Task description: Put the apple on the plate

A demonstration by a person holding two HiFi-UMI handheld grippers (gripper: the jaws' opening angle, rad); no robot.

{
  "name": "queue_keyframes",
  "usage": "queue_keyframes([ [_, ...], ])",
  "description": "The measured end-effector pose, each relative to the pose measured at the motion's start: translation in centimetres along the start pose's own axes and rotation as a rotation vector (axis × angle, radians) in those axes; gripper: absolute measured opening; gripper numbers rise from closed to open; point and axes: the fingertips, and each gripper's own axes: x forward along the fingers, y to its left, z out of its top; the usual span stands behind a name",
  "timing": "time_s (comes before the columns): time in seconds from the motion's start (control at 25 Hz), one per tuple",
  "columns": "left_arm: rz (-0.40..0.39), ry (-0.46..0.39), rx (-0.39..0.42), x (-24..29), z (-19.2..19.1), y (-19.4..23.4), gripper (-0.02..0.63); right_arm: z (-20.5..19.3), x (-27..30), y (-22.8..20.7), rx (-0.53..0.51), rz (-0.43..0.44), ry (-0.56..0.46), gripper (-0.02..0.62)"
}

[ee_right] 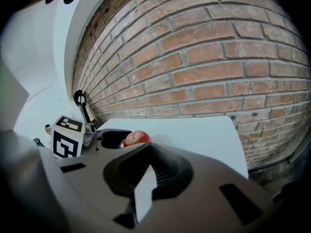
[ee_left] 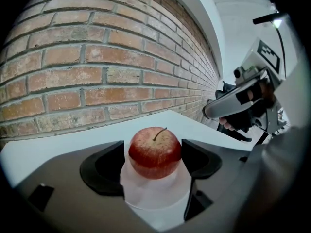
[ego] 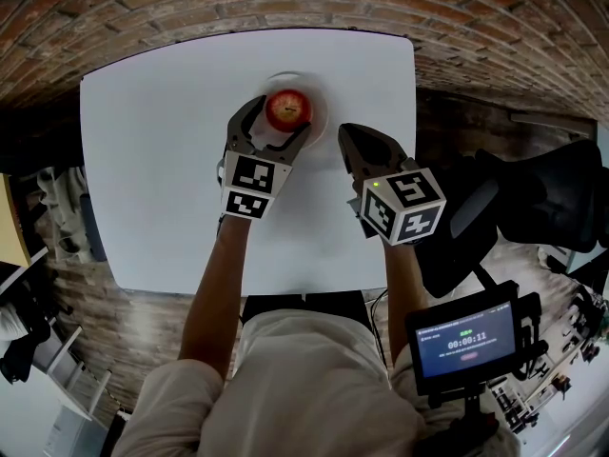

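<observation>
A red apple [ego: 287,109] rests on a small white plate [ego: 320,114] near the far edge of the white table [ego: 162,179]. My left gripper [ego: 281,117] is open around the apple. In the left gripper view the apple [ee_left: 154,152] stands between the jaws over the plate [ee_left: 155,198], the right jaw against its side and a thin gap at the left jaw. My right gripper [ego: 345,134] hovers just right of the plate, shut and empty. The right gripper view shows its jaws [ee_right: 148,152] closed, with the apple [ee_right: 136,138] beyond.
A brick wall [ego: 285,8] runs behind the table's far edge. A black office chair [ego: 552,198] stands to the right of the table. A small screen [ego: 463,339] sits low at the right near the person.
</observation>
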Motion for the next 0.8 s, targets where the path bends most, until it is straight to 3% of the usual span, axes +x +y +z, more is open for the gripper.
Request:
queue_keyframes([
  [0.56,-0.028,0.020,0.026,0.0,-0.2,-0.5,0.359,-0.4,0.5,0.0,0.002,0.003,0.004,0.003],
  [0.8,-0.003,0.009,0.046,-1.0,0.5,-0.4,0.357,0.0,0.2,0.4,-0.013,0.005,-0.011,0.003],
])
